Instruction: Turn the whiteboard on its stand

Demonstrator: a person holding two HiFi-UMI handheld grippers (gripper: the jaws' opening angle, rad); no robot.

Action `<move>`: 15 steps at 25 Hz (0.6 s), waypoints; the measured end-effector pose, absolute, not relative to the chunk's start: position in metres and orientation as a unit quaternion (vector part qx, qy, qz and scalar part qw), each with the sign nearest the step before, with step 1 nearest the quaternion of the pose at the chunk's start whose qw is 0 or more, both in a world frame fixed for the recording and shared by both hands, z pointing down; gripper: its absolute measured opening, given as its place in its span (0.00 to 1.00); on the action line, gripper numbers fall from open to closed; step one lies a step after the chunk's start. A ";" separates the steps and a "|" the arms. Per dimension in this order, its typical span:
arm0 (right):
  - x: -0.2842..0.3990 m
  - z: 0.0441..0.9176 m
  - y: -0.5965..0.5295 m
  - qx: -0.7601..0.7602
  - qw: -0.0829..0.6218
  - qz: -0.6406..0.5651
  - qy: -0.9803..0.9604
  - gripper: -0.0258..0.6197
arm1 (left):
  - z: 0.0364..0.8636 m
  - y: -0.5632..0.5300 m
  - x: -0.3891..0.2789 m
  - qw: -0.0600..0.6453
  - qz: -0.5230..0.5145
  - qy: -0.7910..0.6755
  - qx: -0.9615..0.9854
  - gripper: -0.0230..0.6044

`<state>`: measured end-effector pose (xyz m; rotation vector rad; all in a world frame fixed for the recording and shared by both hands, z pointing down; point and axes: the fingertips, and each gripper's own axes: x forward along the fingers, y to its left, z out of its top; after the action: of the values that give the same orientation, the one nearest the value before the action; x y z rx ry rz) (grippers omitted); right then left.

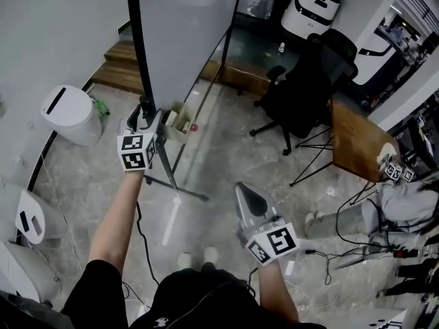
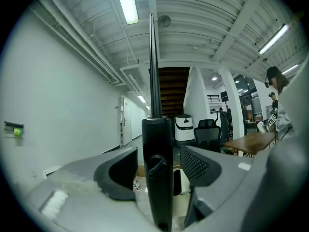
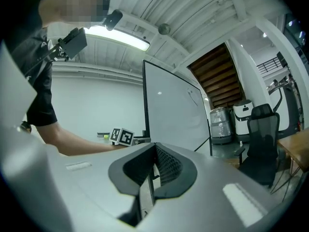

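The whiteboard (image 1: 185,26) stands upright on its black stand, edge-on from above in the head view and as a white panel (image 3: 174,110) in the right gripper view. My left gripper (image 1: 145,118) is at the stand's black side post (image 1: 139,46). In the left gripper view the post (image 2: 155,81) with its locking knob (image 2: 157,164) stands between the left gripper's (image 2: 157,161) open jaws, with a gap on each side. My right gripper (image 1: 245,190) hangs to the right, away from the board, and its jaws (image 3: 155,170) are shut on nothing.
The stand's foot (image 1: 178,187) runs across the floor below the post, with a small box (image 1: 177,122) beside it. A white bin (image 1: 70,114) is at the left. An office chair (image 1: 309,81) and a wooden table (image 1: 357,139) stand at the right. Cables (image 1: 343,252) lie on the floor.
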<state>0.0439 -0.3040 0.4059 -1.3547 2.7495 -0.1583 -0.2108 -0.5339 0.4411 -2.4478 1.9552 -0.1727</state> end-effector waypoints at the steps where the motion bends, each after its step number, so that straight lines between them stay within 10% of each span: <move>1: 0.045 0.407 -0.303 -0.443 0.035 -0.052 0.894 0.05 | 0.443 -0.537 -0.212 0.000 -0.056 0.624 -0.779 0.51; 15: 0.058 0.410 -0.300 -0.472 0.030 -0.057 0.879 0.05 | 0.451 -0.557 -0.209 -0.016 -0.054 0.615 -0.787 0.34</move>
<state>0.0582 -0.3003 0.4102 -1.4554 2.7099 -0.1770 -0.2088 -0.5569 0.4513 -2.4959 1.9518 -0.1704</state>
